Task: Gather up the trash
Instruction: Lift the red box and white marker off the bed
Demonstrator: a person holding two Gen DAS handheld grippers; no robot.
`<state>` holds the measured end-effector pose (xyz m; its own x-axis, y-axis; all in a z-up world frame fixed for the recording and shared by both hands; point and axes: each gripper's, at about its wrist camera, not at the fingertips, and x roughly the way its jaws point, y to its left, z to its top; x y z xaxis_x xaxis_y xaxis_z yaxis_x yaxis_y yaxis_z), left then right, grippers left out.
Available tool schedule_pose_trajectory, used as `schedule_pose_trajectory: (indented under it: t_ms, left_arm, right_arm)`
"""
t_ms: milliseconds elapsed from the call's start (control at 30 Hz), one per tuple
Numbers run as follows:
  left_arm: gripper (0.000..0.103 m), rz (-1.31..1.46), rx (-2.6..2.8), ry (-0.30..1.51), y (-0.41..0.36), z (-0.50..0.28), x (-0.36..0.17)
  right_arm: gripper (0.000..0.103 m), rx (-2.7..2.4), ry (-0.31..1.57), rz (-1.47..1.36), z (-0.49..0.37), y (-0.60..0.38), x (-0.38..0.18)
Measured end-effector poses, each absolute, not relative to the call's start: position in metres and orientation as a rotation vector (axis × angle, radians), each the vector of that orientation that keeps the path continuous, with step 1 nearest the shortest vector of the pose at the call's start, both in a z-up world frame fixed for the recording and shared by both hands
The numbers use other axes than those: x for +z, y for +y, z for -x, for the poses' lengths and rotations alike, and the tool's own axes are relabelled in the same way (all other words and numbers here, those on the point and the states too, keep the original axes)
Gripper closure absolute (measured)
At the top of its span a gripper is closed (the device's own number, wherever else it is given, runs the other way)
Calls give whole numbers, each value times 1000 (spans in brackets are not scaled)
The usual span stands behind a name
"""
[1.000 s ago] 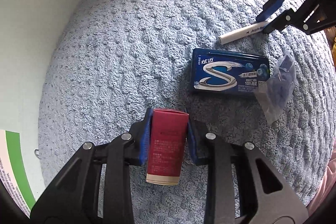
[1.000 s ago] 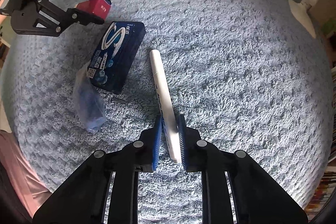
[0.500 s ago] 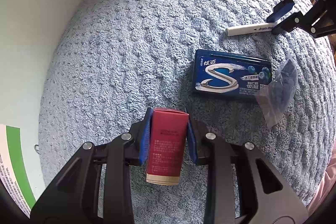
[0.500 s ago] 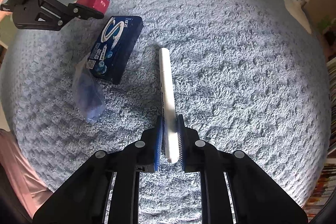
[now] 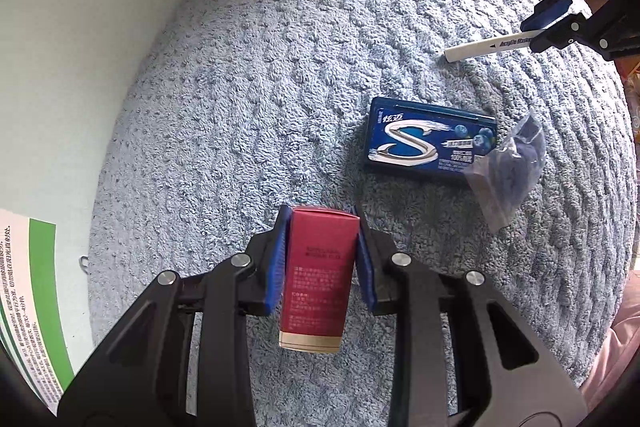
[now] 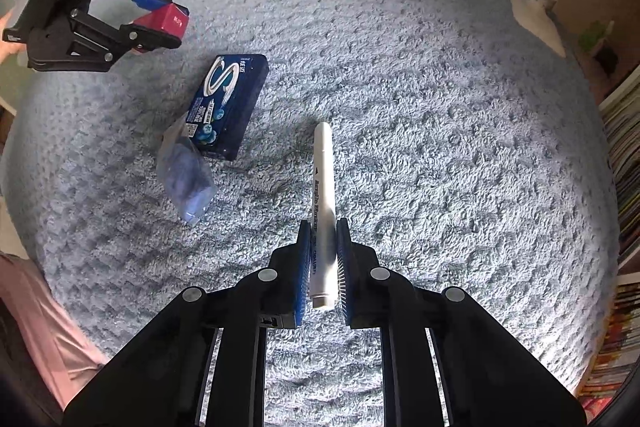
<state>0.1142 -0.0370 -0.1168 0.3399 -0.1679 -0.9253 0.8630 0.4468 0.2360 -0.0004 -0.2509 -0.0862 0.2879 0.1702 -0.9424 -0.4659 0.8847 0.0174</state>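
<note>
My left gripper [image 5: 320, 223] is shut on a small red box [image 5: 316, 275] and holds it above the blue carpet; it also shows in the right wrist view [image 6: 160, 17] with the red box [image 6: 170, 21]. My right gripper [image 6: 323, 227] is shut on a white marker [image 6: 323, 187] and holds it off the carpet; it shows in the left wrist view [image 5: 548, 27] with the marker [image 5: 480, 47]. A blue gum box [image 5: 430, 143] [image 6: 230, 103] lies on the carpet, with a crumpled clear plastic bag [image 5: 508, 171] [image 6: 186, 179] touching its end.
The fluffy blue carpet [image 5: 280, 67] covers the floor. A pale wall [image 5: 80, 27] with a green-and-white poster [image 5: 28, 287] runs along the left. A white furniture foot [image 6: 536, 15] and bookshelves [image 6: 624, 155] stand at the carpet's edge. Pink clothing [image 6: 36, 307] is at the lower left.
My right gripper has lifted the white marker off the carpet and pulled it away from the gum box. My left gripper has risen with the red box.
</note>
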Motion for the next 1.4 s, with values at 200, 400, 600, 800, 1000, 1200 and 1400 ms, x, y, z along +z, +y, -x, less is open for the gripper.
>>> schedule_pose_trajectory:
  t_ms: [200, 400, 600, 800, 1000, 1200, 1400]
  left_arm:
    - [75, -846, -790, 997, -41, -100, -113]
    - [75, -825, -784, 1077, -40, -93, -137]
    - [76, -784, -773, 1137, -34, -94, -158]
    - [74, -724, -773, 1145, -29, -101, -162]
    - [76, -710, -787, 1146, -27, -106, -164]
    - [77, -704, -786, 1150, -29, -97, -157]
    - [77, -663, -824, 1101, -33, -83, -121]
  right_arm:
    - [89, 415, 1235, 268, 19, -252, -98]
    - [89, 396, 1261, 245, 33, -257, -107]
    - [88, 377, 1263, 221, 31, -254, -112]
    - [79, 368, 1258, 198, 25, -254, -116]
    - [76, 354, 1260, 199, 13, -251, -120]
    - [89, 344, 1262, 203, 15, -237, -117]
    - [89, 337, 1214, 158, 24, -241, -93]
